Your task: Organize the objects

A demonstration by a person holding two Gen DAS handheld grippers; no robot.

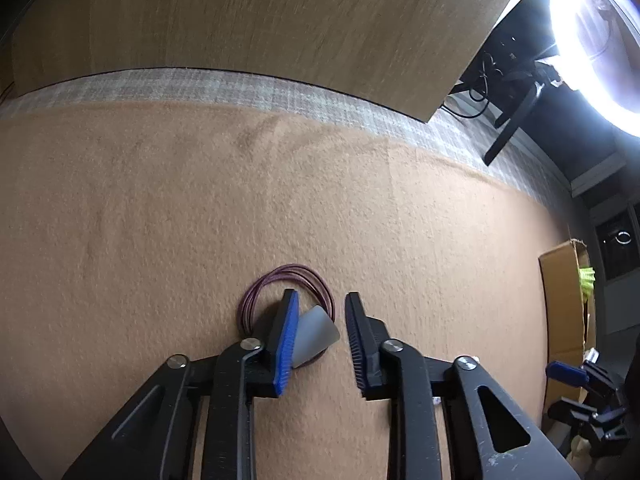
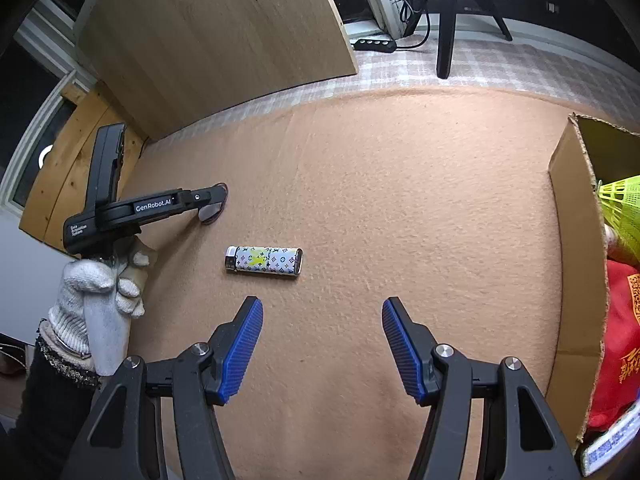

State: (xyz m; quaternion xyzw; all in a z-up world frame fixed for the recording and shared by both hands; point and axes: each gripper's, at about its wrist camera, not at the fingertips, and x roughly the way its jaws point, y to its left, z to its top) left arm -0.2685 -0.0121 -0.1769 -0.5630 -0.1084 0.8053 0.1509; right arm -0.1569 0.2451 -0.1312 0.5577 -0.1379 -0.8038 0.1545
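A coil (image 1: 286,300) of thin purple wire lies flat on the tan felt mat (image 1: 160,220), carrying a translucent grey tab (image 1: 316,334) at its near side. The left gripper (image 1: 322,312) points steeply down at it: the left finger, faced with a blue ribbed pad (image 1: 289,344), stands inside the loop with the tab against its inner face, while the right finger (image 1: 358,332) stands clear of the tab, a strip of mat showing between them. The jaws are narrow but apart, not clamped on the coil. From the right wrist view, the same gripper (image 2: 210,210) reaches in from the left, tips down on the coil (image 2: 219,200), held by a hand (image 2: 100,280) in a white knit glove.

Nearer the mat's centre, well apart from the coil, a lighter (image 2: 264,263) with a printed white case lies on its side, metal head to the left. The right gripper (image 2: 322,320) hangs just short of it, jaws wide apart with nothing between them, blue pads (image 2: 244,352) facing inward.

At the mat's right edge stands a cardboard box (image 2: 576,240), open, holding a yellow-green shuttlecock (image 2: 624,208) above a red packet (image 2: 618,340). Beyond the mat runs a checked cloth (image 2: 500,64), with a wooden board (image 2: 208,40) leaning at the back left and a black tripod (image 2: 446,20) at the back. A ring light (image 1: 588,40) glares at the upper right of the left wrist view.
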